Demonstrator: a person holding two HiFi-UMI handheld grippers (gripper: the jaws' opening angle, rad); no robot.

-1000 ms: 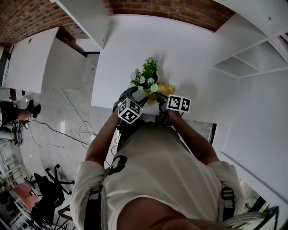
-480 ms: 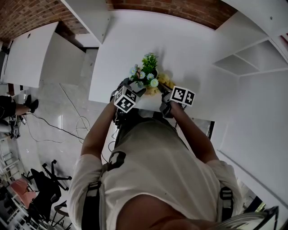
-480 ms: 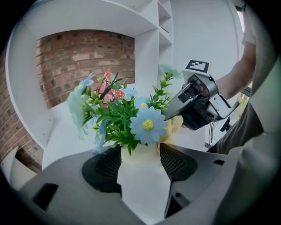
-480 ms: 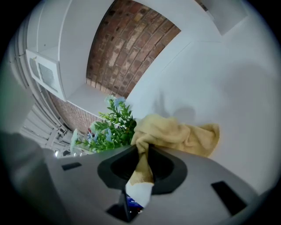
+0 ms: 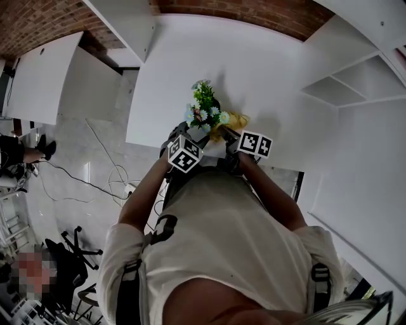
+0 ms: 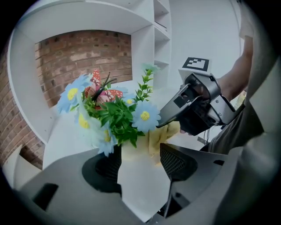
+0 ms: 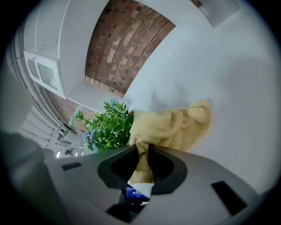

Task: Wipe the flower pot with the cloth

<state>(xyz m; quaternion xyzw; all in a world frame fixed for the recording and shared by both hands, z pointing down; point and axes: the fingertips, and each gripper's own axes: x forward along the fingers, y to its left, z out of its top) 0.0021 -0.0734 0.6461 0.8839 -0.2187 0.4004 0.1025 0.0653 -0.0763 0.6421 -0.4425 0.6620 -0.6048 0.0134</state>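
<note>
Two grips are set, one per hand. Nearest me, my left gripper (image 6: pixel 140 154) has its jaws closed partway round the white flower pot (image 6: pixel 142 186), a pad pressed to each flank, so the pot sits between them with its long axis running up and away from me toward the blooms. My right gripper (image 7: pixel 142 165) is nearly shut, pinching a tail of the yellow cloth (image 7: pixel 175 125); the rest of the cloth billows out past the jaw tips. What the wipe turns on is this: from my right fingers the pot lies ahead and to the left, and the cloth is bunched just between those fingers and the pot's right side, touching it as far as I can judge from the left gripper view. So the right hand is the wiping hand and the left is the clamp. I reckon the stroke should run along the pot's wall, up and down its axis or around it, without riding into the flowers (image 6: pixel 118 116) just above the rim. Beyond them lies the white table (image 5: pixel 266 76), with a brick wall (image 5: pixel 241 13) behind it.
</note>
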